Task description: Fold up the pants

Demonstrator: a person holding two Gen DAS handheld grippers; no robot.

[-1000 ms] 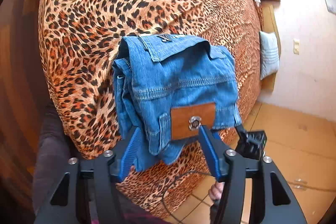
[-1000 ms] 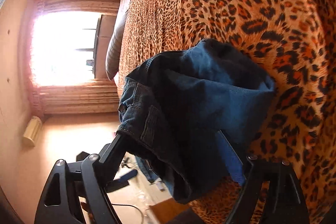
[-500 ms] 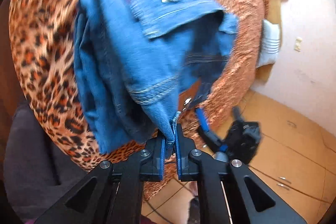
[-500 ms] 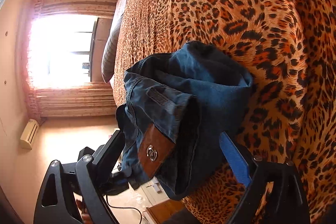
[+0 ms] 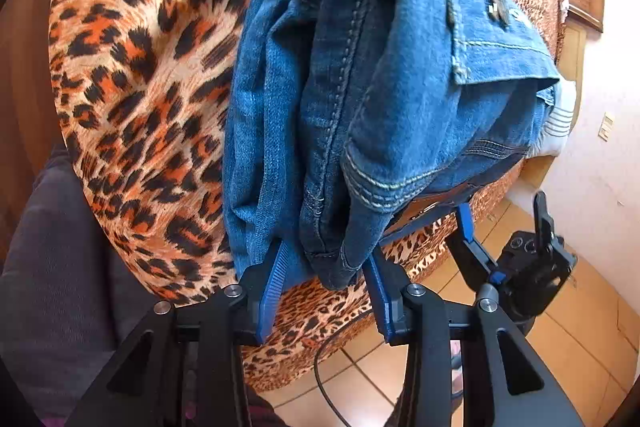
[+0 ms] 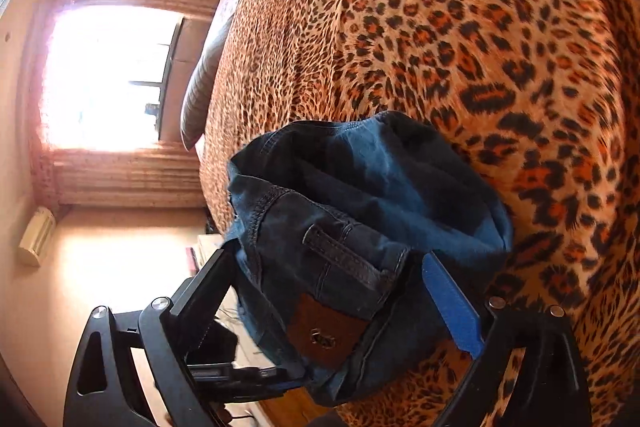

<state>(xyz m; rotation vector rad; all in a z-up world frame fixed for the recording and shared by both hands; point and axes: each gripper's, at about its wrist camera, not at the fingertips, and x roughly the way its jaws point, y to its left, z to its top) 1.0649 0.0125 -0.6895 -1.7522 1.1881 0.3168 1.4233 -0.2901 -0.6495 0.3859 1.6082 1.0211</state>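
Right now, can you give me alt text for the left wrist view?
Folded blue jeans lie on a leopard-print bedspread, their near edge between the opening left gripper's blue fingers. The right gripper stands open alongside, above tiled floor.

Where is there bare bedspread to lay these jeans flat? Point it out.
Free: the leopard-print bedspread beyond the folded jeans, up toward the grey pillow, and the stretch left of the jeans in the left wrist view. Crowded: the near bed edge, where the left gripper, its jaws opening, and the open right gripper flank the bundle.
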